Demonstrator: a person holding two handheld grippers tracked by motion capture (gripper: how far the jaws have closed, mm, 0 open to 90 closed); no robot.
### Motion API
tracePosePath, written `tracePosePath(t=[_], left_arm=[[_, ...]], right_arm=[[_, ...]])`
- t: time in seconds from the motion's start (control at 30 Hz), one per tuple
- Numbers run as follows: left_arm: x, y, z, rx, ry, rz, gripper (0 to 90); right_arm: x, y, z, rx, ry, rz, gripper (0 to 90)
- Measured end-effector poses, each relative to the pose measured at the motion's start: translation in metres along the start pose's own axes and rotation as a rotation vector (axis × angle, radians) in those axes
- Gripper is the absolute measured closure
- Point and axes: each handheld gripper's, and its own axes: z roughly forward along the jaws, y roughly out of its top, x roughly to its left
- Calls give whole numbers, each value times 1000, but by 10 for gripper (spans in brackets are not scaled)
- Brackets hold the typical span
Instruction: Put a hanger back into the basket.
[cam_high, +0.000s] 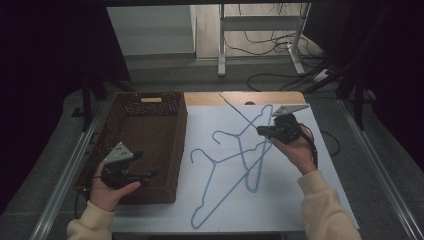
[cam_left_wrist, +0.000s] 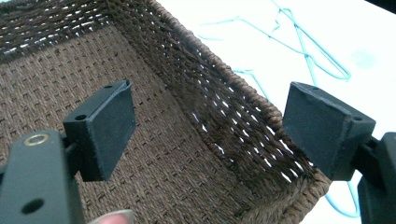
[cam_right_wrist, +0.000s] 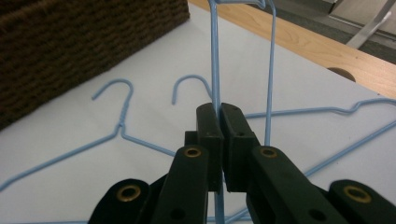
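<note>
Closest to the lens in the right gripper view, the right gripper (cam_right_wrist: 219, 140) has its two black jaws pressed together on a thin blue wire hanger (cam_right_wrist: 214, 60), the wire running straight up from between the pads with a second run of the same hanger just to the right of them. In the high view this right gripper (cam_high: 265, 131) holds the hanger tilted up off the white table sheet (cam_high: 300, 200), above and partly across two more blue wire hangers (cam_high: 220, 165) that lie flat and overlapping just to its left. Such a hanger looks light, springy and thin, and its smooth coated wire is likely to swivel or slide in a narrow pinch, so a grip on a straight run near the neck or shoulder seems safest; the hooks may snag the neighbouring hangers as it comes free. The left gripper (cam_left_wrist: 205, 135) hangs over the brown woven basket (cam_left_wrist: 219, 116) with its jaws spread wide and nothing between them, the basket floor below and its right wall directly ahead. In the high view that left gripper (cam_high: 145, 176) sits at the near end of the basket (cam_high: 150, 112), well apart from the right one.
</note>
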Motion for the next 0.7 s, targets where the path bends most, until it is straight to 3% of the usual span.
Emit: tracePosePath(t=[0.33,0.43,0.7], left_arm=[[-11,20,9,-13,-21,47,179],[-16,28,16,-5,-45,77,178],[-22,42,29,-8,-115,109,175]], right_arm=[[11,-4,-23,-26,89,4,879],[15,-8,-27,-21,118,3,879],[28,-19,-37,-4,179,-2,879]])
